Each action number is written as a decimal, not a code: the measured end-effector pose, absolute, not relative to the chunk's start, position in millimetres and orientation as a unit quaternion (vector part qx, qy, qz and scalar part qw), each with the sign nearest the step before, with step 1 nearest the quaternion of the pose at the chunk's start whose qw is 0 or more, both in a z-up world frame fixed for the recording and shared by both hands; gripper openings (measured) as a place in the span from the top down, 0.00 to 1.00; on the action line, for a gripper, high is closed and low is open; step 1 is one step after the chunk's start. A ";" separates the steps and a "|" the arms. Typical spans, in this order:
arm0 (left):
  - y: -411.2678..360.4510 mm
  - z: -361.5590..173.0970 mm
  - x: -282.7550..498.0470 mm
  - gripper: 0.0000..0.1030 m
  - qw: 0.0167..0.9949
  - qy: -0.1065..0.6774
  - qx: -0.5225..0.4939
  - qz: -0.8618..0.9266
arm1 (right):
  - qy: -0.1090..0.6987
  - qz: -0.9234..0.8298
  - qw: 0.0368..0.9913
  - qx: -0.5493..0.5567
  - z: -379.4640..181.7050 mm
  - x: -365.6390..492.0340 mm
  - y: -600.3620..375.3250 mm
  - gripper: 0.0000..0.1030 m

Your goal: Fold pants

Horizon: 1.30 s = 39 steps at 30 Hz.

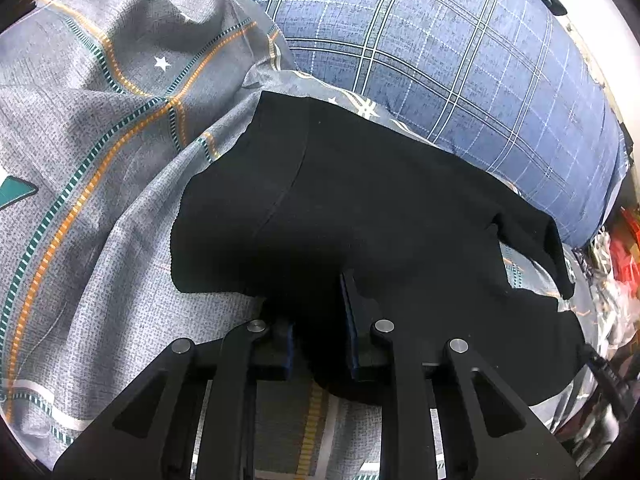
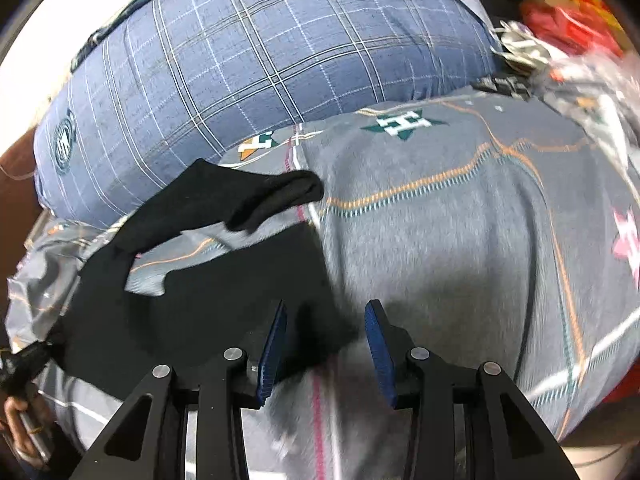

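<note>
The black pants (image 1: 360,208) lie spread on a grey patterned bedsheet (image 1: 100,120). In the left wrist view my left gripper (image 1: 320,320) has its jaws a little apart with a bunch of the black cloth between them. In the right wrist view the pants (image 2: 208,280) lie to the left, with one rumpled end (image 2: 280,196) curled over the sheet. My right gripper (image 2: 326,344) is open and empty, its blue pads (image 2: 276,344) just above the pants' right edge and the sheet (image 2: 440,240).
A blue checked pillow (image 1: 440,60) lies along the far side of the pants, also in the right wrist view (image 2: 260,60). Red packets and clutter (image 2: 560,20) sit at the bed's far right. A hand on the other gripper's handle (image 2: 24,420) shows at lower left.
</note>
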<state>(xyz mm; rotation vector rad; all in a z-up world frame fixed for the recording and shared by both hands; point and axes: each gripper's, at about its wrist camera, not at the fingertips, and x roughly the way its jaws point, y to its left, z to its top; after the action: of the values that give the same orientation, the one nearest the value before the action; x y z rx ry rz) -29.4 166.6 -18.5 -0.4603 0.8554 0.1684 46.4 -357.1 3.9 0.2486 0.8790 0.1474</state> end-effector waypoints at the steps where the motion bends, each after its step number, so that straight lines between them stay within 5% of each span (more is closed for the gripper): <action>1: 166.1 -18.8 -29.9 0.81 0.882 0.410 -0.220 0.082 | 0.426 0.073 0.895 0.108 3.4 53.9 -352.5 0.62; 4: 165.6 -20.7 -28.5 0.81 0.881 0.412 -0.218 0.086 | 0.440 0.084 0.892 0.066 -8.9 78.1 -339.2 0.65; 7: 167.7 -22.2 -29.1 0.79 0.879 0.410 -0.224 0.089 | 0.432 0.111 0.894 0.037 -12.0 79.4 -327.8 0.90; 20: 166.1 -23.0 -38.0 0.70 0.878 0.416 -0.212 0.109 | 0.401 0.076 0.910 0.078 6.0 40.0 -367.5 0.95; 21: 166.4 -22.0 -39.7 0.70 0.878 0.414 -0.215 0.109 | 0.385 0.087 0.914 0.091 12.7 36.8 -368.0 0.93; 23: 167.6 -20.6 -42.0 0.70 0.878 0.410 -0.222 0.109 | 0.366 0.097 0.921 0.088 24.2 38.4 -363.7 0.69; 24: 168.3 -19.9 -43.7 0.70 0.878 0.408 -0.225 0.109 | 0.367 0.091 0.922 0.078 26.1 44.0 -359.3 0.41; 27: 171.7 -17.8 -50.1 0.70 0.879 0.399 -0.236 0.109 | 0.386 0.099 0.916 0.051 18.4 64.2 -351.3 0.37; 34: 172.9 0.7 -69.3 0.70 0.902 0.341 -0.239 0.117 | 0.422 0.123 0.898 0.001 -17.0 86.3 -336.1 0.88; 39: 171.3 12.6 -74.4 0.70 0.916 0.303 -0.229 0.127 | 0.404 0.110 0.908 -0.015 0.0 64.9 -343.2 0.95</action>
<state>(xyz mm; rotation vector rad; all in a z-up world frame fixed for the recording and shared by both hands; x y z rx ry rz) -74.4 171.3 12.6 -0.4711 0.6234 0.2620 64.9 -343.2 0.0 -0.0311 0.8347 0.2273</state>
